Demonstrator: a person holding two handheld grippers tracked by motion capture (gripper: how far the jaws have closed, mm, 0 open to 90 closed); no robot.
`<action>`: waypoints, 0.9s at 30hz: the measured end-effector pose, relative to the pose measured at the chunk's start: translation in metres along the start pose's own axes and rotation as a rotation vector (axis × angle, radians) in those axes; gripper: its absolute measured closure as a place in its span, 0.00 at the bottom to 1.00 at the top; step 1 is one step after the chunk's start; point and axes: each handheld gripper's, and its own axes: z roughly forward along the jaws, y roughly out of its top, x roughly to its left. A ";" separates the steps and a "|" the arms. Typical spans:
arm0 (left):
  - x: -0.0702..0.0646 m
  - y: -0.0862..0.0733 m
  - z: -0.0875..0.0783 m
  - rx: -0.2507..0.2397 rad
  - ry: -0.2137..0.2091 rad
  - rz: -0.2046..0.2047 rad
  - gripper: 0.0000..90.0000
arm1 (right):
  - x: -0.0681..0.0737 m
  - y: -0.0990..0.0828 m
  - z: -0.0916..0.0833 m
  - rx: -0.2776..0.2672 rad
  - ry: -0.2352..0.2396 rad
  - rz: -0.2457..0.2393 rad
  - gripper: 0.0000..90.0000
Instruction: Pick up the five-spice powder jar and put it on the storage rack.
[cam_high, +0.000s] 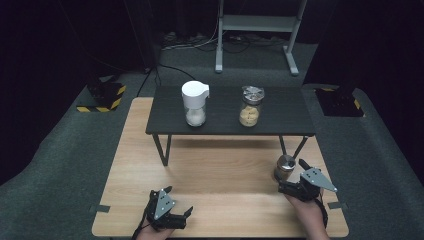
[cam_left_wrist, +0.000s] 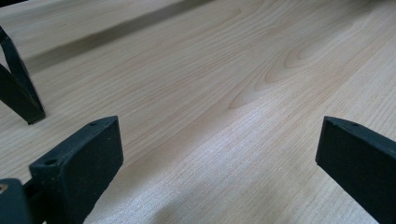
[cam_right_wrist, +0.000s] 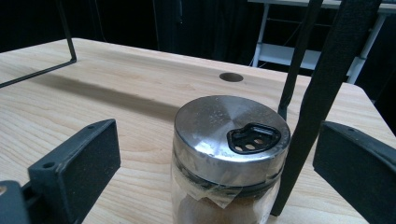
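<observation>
Early stage, judged from layout: shaker jar (cam_right_wrist: 231, 158) not yet gripped, still standing on the desk (cam_high: 220, 170) at roughly 4 o'clock of the wooden top, just in front of the right legs of the low black shelf (cam_high: 280, 117). Right gripper (cam_high: 300, 181) hovering just at the jar's 5 o'clock, fingers (cam_right_wrist: 74, 163) spread wide on either side of the jar with clear gaps, nothing clamped. Left gripper (cam_high: 172, 207) resting low at 7 o'clock of the desk, fingers (cam_left_wrist: 77, 161) apart over bare wood, well away from the jar. Remaining, as a judgement: close on the jar, lift, carry, presumably toward the shelf where a white-lidded jar (cam_high: 195, 102) and a glass jar (cam_high: 251, 106) stand at 12 o'clock. Jar upright, long axis vertical, metal lid on top; black pour flap (cam_right_wrist: 253, 137) on the lid sitting off-centre, toward 3 o'clock in the right gripper view
</observation>
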 end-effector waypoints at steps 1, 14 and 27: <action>0.000 0.000 0.000 0.000 0.001 0.001 0.01 | 0.000 0.000 0.000 -0.001 -0.002 0.002 0.01; -0.001 0.000 0.000 0.002 0.003 0.009 0.01 | -0.008 -0.004 0.004 -0.013 0.012 0.048 0.17; 0.000 0.000 0.000 0.000 -0.002 0.004 0.01 | -0.013 -0.006 0.007 -0.015 0.051 0.044 0.34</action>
